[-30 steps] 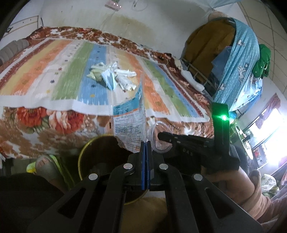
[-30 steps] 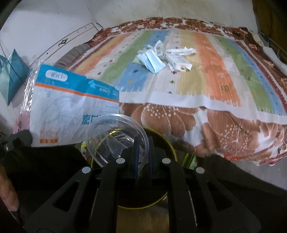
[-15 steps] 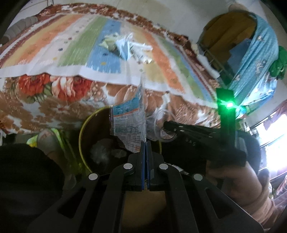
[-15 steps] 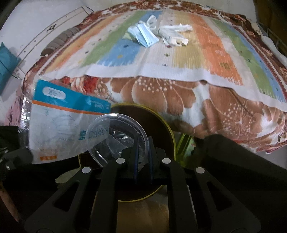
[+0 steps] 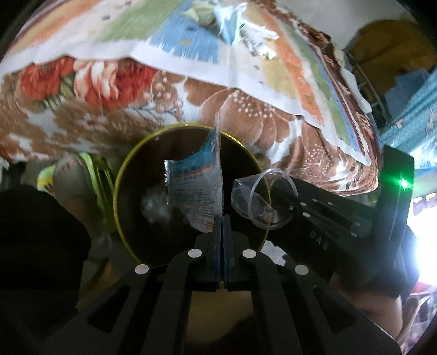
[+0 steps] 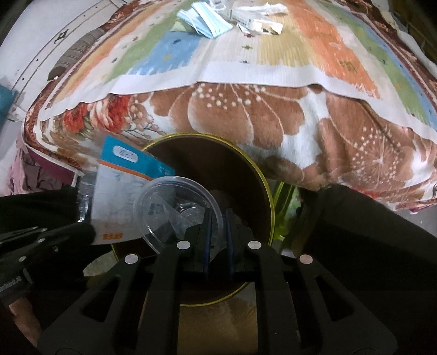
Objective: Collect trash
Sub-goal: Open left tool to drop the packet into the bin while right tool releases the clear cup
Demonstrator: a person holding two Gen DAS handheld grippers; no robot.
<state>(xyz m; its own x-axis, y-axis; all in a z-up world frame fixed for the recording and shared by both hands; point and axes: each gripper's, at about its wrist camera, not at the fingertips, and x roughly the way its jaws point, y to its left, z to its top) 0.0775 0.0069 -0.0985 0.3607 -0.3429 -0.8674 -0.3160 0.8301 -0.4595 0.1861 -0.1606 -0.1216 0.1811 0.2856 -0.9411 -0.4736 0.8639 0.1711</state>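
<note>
Left gripper (image 5: 221,218) clamped on a blue-and-white printed plastic packet (image 5: 196,188), held over the mouth of the round, dark, yellow-rimmed bin (image 5: 128,174). Right gripper (image 6: 217,215) nipped narrow on the wall of a clear plastic cup (image 6: 174,210), above that bin's rim, just beside the packet. Beyond the bin, on the striped bed cover (image 6: 273,54), more litter: blue face masks (image 6: 207,19) and white wrappers (image 6: 259,19).

Bed (image 6: 245,114) bearing face masks (image 6: 207,19)
</note>
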